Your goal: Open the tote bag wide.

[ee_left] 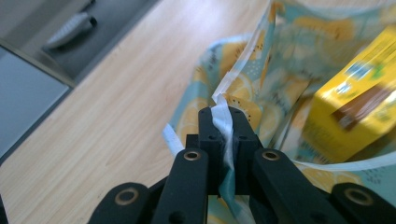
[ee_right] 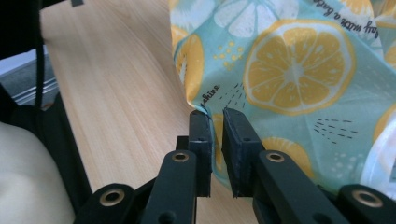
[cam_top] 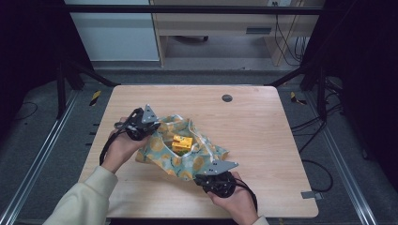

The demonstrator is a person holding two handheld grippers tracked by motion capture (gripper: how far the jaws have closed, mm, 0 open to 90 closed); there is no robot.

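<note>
- A cloth bag printed with lemon slices on pale teal lies on the wooden bench, a little left of the middle and toward the near edge.
- The bag's mouth stands open upward, and a yellow carton sits inside it; in the left gripper view the carton shows brown and blue print on its face.
- The left gripper is at the bag's far-left edge. In its own view the fingers are pressed together on the white-edged hem of the bag, with the fabric running up between them.
- The right gripper is at the bag's near-right edge, held in a hand that comes in from the bottom of the high view.
- In the right gripper view its fingers are nearly together, with a fold of the printed cloth pinched between them at the bag's edge.
- Each gripper holds an opposite side of the bag, and the carton lies between them.
- A small dark round cap sits in the bench top near the far edge, well apart from the bag.
</note>
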